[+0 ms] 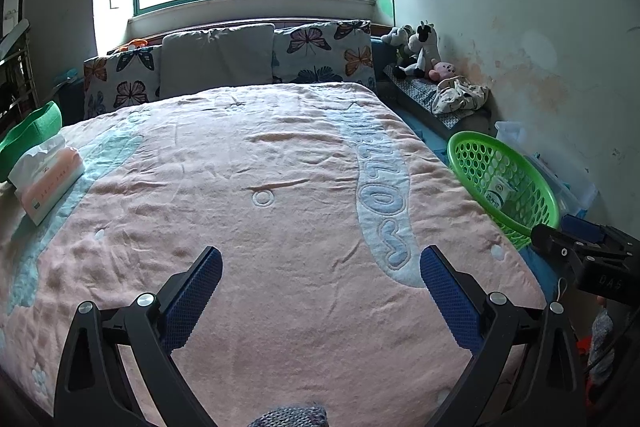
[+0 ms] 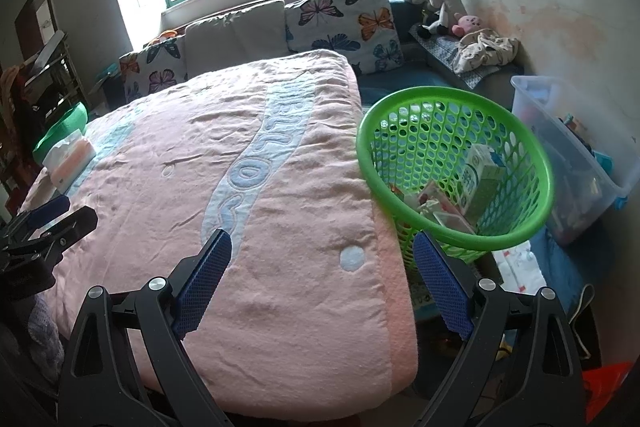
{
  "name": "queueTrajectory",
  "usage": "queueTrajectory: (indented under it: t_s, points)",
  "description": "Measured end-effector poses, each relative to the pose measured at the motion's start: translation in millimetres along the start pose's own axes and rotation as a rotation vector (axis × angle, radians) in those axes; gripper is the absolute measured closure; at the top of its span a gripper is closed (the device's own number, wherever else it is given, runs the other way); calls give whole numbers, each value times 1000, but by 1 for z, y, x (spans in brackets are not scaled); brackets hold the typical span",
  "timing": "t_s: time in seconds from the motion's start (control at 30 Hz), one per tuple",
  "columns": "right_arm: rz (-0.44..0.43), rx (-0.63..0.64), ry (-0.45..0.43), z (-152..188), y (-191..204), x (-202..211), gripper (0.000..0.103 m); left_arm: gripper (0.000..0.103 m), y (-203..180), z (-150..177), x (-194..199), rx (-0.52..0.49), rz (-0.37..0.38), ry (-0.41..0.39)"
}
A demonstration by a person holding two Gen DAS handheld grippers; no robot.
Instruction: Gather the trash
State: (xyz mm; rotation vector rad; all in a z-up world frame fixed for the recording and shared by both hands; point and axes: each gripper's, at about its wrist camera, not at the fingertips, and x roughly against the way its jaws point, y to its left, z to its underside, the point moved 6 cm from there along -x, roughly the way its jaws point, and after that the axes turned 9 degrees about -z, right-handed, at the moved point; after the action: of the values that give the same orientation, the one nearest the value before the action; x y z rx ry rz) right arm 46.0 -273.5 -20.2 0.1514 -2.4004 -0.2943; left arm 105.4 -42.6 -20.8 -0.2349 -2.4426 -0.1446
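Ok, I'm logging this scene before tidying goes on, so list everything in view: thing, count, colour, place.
blanket: one, pink with pale blue letters, spread over the bed
pillows: three, one grey between two butterfly-print, at the head under the window
tissue pack: one, white and pink, on the bed's left edge
basket: one, green, beside the bed's right edge
carton: one, white and green, inside the basket with smaller wrappers
storage bin: one, clear, right of the basket
plush toys: several, mostly black-and-white, one pink, by the right wall
left gripper: black, blue fingers open, nothing between them
right gripper: same, open, empty
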Motion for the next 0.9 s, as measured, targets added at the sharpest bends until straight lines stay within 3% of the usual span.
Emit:
queueTrajectory:
  t_s: [0.9]
  points:
    - [-6,-2,5,5,2,-3,11,7,2,4,-2,11,-5,11]
